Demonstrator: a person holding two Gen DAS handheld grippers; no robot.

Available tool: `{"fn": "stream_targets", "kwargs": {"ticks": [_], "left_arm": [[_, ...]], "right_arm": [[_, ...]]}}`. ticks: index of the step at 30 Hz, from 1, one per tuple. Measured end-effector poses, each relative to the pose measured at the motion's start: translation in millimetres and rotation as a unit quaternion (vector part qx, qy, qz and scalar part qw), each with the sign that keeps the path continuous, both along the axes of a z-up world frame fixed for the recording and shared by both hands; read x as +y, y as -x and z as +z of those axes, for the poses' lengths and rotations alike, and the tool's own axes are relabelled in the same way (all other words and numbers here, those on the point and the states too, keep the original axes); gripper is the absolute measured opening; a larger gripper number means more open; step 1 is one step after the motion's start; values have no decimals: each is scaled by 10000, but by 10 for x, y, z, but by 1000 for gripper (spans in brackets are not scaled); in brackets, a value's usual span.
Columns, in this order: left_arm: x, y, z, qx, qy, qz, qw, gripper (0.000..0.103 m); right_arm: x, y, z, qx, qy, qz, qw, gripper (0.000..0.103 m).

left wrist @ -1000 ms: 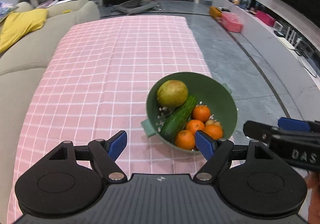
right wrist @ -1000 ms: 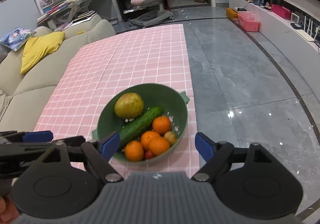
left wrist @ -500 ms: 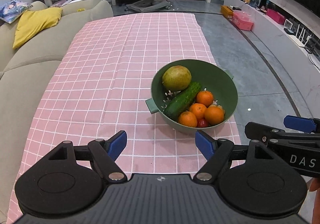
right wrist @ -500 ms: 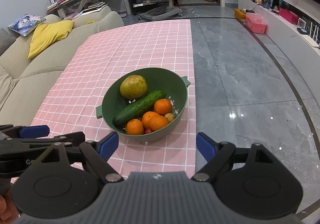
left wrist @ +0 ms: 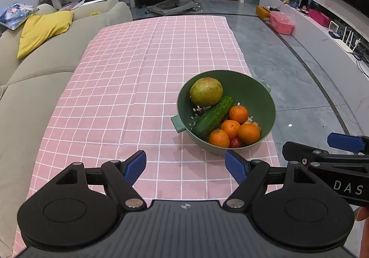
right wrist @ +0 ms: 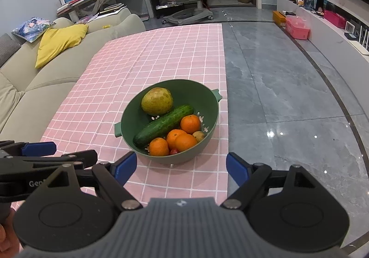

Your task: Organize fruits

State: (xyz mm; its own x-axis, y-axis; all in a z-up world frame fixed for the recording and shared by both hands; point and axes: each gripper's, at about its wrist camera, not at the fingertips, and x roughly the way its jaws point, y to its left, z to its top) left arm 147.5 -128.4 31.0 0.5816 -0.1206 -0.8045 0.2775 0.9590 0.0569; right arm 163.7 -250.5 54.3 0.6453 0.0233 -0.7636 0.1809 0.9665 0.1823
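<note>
White letters "DAS" show on the black body of the right gripper (left wrist: 346,142), cut off at the frame edge; "Gen" reads on the left gripper (right wrist: 39,149), the rest hidden.

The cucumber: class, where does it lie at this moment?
In both wrist views the cucumber lies diagonally across the green bowl, between the pear behind it and the oranges in front.

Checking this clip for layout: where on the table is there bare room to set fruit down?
The pink checked tablecloth lies bare from the green colander leftward to the sofa-side edge, and beyond it to the far end. The strip between colander and both open grippers is also free. The colander itself is crowded, and sits near the floor-side edge.
</note>
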Motion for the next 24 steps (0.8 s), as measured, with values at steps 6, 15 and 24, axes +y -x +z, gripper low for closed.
{"fn": "stream_targets", "kwargs": {"ticks": [6, 15, 24], "left_arm": [[-3, 2, -3, -4, -8, -5, 10000, 91], [-12, -3, -1, -14, -21, -16, 10000, 91], [-10, -11, -1, -14, -28, -28, 10000, 91]], "right_arm": [[8, -8, 9, 3, -11, -2, 10000, 81], [2, -3, 18, -12, -10, -4, 10000, 81], [1, -4, 14, -11, -3, -4, 10000, 81]]}}
